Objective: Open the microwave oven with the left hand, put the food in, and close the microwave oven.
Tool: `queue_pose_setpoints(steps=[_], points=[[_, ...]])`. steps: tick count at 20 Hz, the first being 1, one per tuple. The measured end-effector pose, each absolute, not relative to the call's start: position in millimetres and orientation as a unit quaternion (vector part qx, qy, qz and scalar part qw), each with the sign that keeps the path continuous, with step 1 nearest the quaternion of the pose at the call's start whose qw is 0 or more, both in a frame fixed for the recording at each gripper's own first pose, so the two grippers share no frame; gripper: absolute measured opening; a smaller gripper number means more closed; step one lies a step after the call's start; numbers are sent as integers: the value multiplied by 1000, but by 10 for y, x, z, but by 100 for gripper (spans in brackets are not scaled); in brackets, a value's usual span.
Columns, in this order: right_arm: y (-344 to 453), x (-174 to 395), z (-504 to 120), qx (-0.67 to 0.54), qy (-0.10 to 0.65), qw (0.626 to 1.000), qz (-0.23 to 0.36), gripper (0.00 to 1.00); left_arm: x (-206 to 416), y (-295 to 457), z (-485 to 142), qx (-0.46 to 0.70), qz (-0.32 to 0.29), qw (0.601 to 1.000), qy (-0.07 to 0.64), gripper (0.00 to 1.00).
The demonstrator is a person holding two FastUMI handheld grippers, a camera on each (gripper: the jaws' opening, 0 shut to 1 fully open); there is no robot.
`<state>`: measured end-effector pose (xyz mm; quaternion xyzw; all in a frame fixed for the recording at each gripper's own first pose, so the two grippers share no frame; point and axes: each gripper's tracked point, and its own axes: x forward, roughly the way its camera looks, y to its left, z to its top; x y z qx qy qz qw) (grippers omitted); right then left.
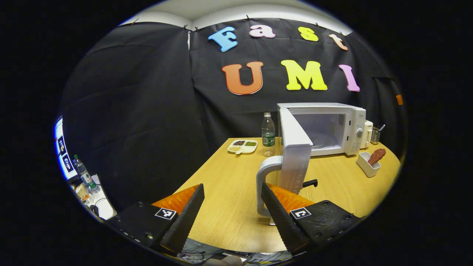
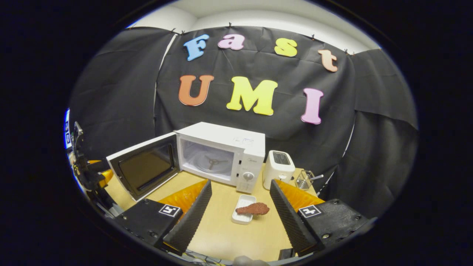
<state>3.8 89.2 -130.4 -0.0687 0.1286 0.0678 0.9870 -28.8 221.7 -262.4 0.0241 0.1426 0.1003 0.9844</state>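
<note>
White microwave oven (image 2: 225, 157) stands at the back of a pale wooden table (image 2: 221, 229), its door (image 2: 144, 170) swung wide toward 9 o'clock and the cavity showing a glass turntable. In the right gripper view, the right gripper (image 2: 240, 218) hovers with its fingers spread apart, holding nothing. Between them, at 6 o'clock from the oven, lies the food (image 2: 253, 209), a brown drumstick-shaped piece resting across a small white dish (image 2: 242, 215). A white toaster (image 2: 278, 168) sits just beside the oven at 3 o'clock, with a small wire basket (image 2: 305, 179) past it.

In the left gripper view, the left gripper (image 1: 232, 207) is also spread and empty, close to the door's pale handle (image 1: 264, 184); one finger seems just beside the handle, though contact is hard to judge. A water bottle (image 1: 268, 135) and a divided snack tray (image 1: 242, 146) stand at 9 o'clock from the oven.
</note>
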Motion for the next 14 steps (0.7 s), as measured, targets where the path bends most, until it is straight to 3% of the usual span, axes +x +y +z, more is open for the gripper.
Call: queue_pose_setpoints(steps=[1, 5, 6, 8, 11, 12, 14], points=[[874, 46, -1346, -68, 131, 987, 65, 100, -295, 2227, -2615, 27, 100, 984, 142, 96], [779, 93, -1574, -56, 146, 986, 59, 100, -340, 2171, -2530, 33, 95, 985, 141, 94], [752, 102, -1667, -50, 152, 985, 57, 96, -358, 2125, -2522, 35, 93, 985, 143, 96], [677, 141, -1883, -34, 166, 984, 57, 100, -421, 2021, -2435, 32, 87, 985, 143, 96], [503, 217, -2378, 1, 206, 978, 45, 100, -537, 1779, -2270, 22, 70, 987, 144, 96], [458, 232, -2563, 13, 222, 974, 43, 96, -564, 1661, -2172, 20, 61, 988, 142, 96], [364, 265, -2885, 37, 246, 968, 40, 100, -595, 1425, -1963, 18, 42, 990, 133, 96]])
